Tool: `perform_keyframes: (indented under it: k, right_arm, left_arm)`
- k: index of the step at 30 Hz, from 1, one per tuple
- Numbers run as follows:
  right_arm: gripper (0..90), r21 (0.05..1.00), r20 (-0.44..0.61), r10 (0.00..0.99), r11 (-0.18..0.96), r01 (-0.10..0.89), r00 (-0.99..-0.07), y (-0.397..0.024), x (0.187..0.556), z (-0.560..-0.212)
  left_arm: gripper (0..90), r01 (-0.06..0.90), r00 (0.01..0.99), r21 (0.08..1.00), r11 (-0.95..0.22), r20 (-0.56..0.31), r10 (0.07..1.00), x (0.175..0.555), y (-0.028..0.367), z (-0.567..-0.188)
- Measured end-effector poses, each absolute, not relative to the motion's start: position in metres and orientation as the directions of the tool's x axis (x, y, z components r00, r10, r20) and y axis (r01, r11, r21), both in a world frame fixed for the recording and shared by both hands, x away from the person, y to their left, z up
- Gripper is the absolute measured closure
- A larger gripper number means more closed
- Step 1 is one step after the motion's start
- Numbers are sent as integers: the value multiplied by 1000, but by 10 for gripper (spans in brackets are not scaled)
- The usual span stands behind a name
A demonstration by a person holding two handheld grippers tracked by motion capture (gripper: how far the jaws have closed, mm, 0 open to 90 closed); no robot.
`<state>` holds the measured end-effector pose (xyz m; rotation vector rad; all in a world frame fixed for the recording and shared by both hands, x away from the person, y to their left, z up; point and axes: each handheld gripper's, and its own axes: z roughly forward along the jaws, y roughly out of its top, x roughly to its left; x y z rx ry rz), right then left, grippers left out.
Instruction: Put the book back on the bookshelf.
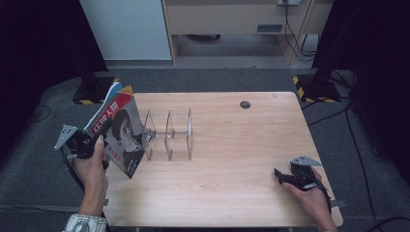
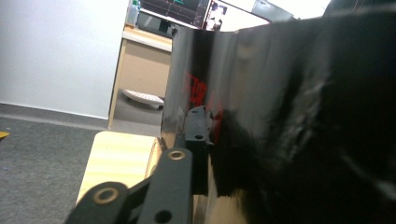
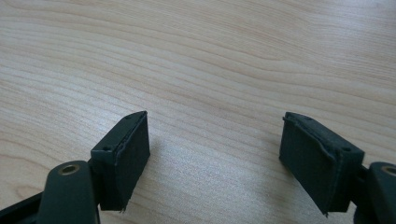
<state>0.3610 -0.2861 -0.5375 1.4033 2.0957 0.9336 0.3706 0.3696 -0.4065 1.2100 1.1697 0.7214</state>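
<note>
- A magazine (image 1: 118, 130) is held upright in the left tongs (image 1: 96, 140) at the left edge of the desk (image 1: 232, 174), tilted a little, its red-titled cover with a portrait turned toward the right.
- The magazine's lower corner hangs over the desk's front left part, just beside a clear rack (image 1: 169, 135) with upright dividers; whether the two touch cannot be told.
- In the left gripper view, the magazine's dark glossy cover (image 2: 261, 93) runs along the near jaw, which lies against it; the other jaw is hidden behind the cover.
- The left tongs are clenched on the magazine, gripped near its lower spine edge.
- The right tongs (image 1: 285, 176) rest low at the desk's front right, well apart from the magazine and rack.
- In the right gripper view, the right tongs (image 3: 215, 158) are released, the jaws spread wide over bare wood with nothing between them.
</note>
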Motion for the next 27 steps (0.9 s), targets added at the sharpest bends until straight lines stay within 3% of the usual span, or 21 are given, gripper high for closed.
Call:
perform_keyframes:
  k: [3, 4, 5, 9, 13, 21, 27]
  right_arm:
    - [244, 742, 4, 924, 254, 621, -382, -286, 361, -537]
    - [244, 742, 4, 924, 253, 621, -382, -286, 361, -537]
    - [244, 742, 3, 924, 255, 621, -383, -286, 361, -537]
    - [244, 741, 4, 925, 252, 622, -380, -286, 361, -537]
    - [243, 741, 4, 925, 253, 622, -381, -286, 361, -537]
    - [243, 741, 4, 924, 254, 622, -381, -286, 361, -537]
    - [243, 741, 4, 925, 253, 622, -381, -286, 361, -537]
  left_arm:
    - [634, 153, 291, 962, 225, -262, 920, 370, 368, -407]
    - [634, 155, 291, 963, 219, -257, 922, 370, 368, -407]
    - [565, 155, 286, 965, 211, -248, 926, 369, 368, -407]
    - [498, 143, 284, 970, 194, -228, 931, 368, 368, -408]
    - [353, 127, 287, 971, 203, -231, 930, 367, 368, -408]
    - [260, 134, 281, 979, 152, -184, 942, 366, 363, -408]
    - [128, 151, 278, 980, 133, -171, 945, 366, 358, -407]
